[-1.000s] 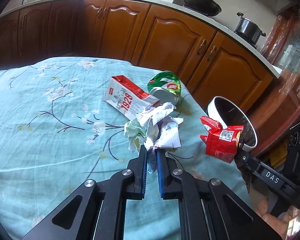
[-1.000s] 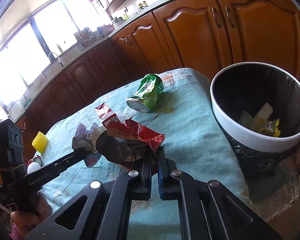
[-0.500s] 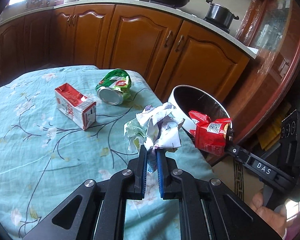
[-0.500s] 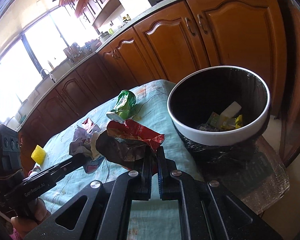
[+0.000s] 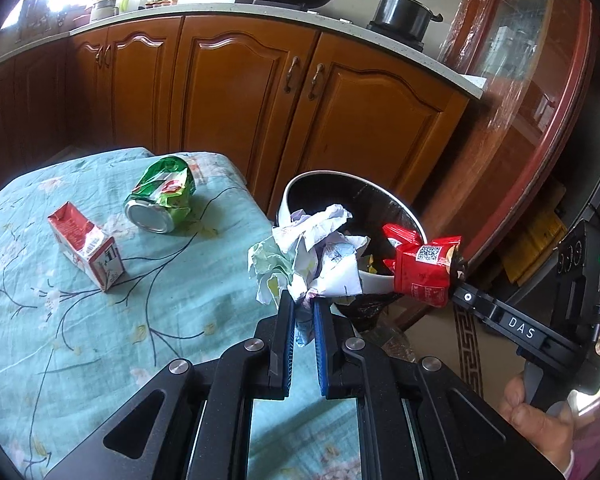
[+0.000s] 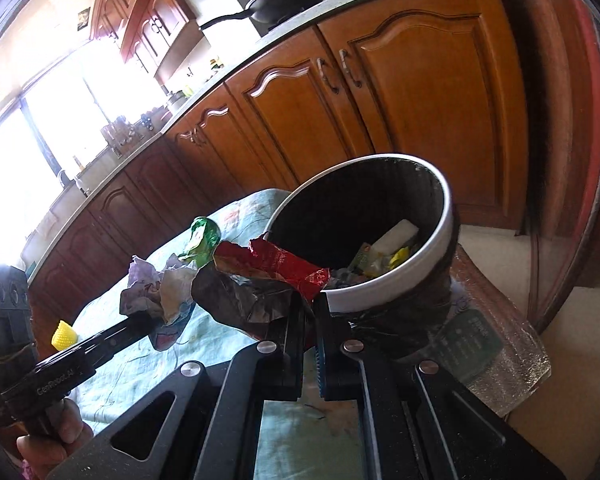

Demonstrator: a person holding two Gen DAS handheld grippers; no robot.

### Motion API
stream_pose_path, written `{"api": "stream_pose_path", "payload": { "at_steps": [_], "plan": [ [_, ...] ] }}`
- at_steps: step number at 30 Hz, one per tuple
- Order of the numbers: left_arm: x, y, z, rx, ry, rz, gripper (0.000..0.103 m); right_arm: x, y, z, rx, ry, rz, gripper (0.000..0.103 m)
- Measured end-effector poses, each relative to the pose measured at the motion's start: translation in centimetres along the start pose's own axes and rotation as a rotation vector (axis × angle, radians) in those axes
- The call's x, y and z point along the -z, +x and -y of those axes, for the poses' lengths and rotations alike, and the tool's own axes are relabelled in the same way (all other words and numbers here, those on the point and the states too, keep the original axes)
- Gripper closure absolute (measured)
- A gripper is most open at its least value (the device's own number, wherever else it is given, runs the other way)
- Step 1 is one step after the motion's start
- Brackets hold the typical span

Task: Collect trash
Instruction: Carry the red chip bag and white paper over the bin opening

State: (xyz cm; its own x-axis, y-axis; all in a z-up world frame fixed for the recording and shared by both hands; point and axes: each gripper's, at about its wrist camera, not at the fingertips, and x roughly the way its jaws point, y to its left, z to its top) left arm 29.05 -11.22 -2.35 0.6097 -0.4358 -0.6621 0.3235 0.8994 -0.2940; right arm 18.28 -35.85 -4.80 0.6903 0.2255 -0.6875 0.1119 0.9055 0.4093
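My left gripper (image 5: 303, 303) is shut on a crumpled wad of white paper (image 5: 316, 256), held at the near rim of the white-rimmed bin (image 5: 288, 196) just past the table's right edge. My right gripper (image 6: 309, 300) is shut on a red snack wrapper (image 6: 268, 272), hanging over the bin's (image 6: 384, 280) near rim; the same wrapper (image 5: 424, 268) shows at the bin's right side in the left wrist view. The bin has a black liner and several scraps inside. The paper wad (image 6: 160, 292) and left gripper (image 6: 150, 320) appear left of the wrapper.
On the teal flowered tablecloth (image 5: 60, 340) lie a red and white carton (image 5: 88, 252) and a crushed green can (image 5: 160, 200). A small yellow object (image 6: 64, 334) sits farther back. Wooden kitchen cabinets (image 5: 340, 120) stand behind the bin, a glass cabinet to the right.
Both grippers have carried their loads rightward from over the table to the bin. The bin now sits directly beneath the paper and the wrapper.
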Motion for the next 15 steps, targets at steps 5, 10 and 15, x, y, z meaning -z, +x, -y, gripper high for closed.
{"api": "stream_pose_path", "payload": {
  "at_steps": [5,10,15],
  "plan": [
    [-0.9,1.5,1.3,0.010,0.027,-0.011,0.095,-0.7,0.0,1.7,0.022,0.024,0.005,0.099],
    [-1.9,3.2,2.5,0.011,0.054,-0.025,0.095,-1.7,0.2,2.8,0.042,0.027,0.013,0.099],
    [-3.1,5.4,3.5,0.004,0.065,-0.050,0.095,-3.0,1.1,3.6,0.061,0.030,0.003,0.099]
  ]
}}
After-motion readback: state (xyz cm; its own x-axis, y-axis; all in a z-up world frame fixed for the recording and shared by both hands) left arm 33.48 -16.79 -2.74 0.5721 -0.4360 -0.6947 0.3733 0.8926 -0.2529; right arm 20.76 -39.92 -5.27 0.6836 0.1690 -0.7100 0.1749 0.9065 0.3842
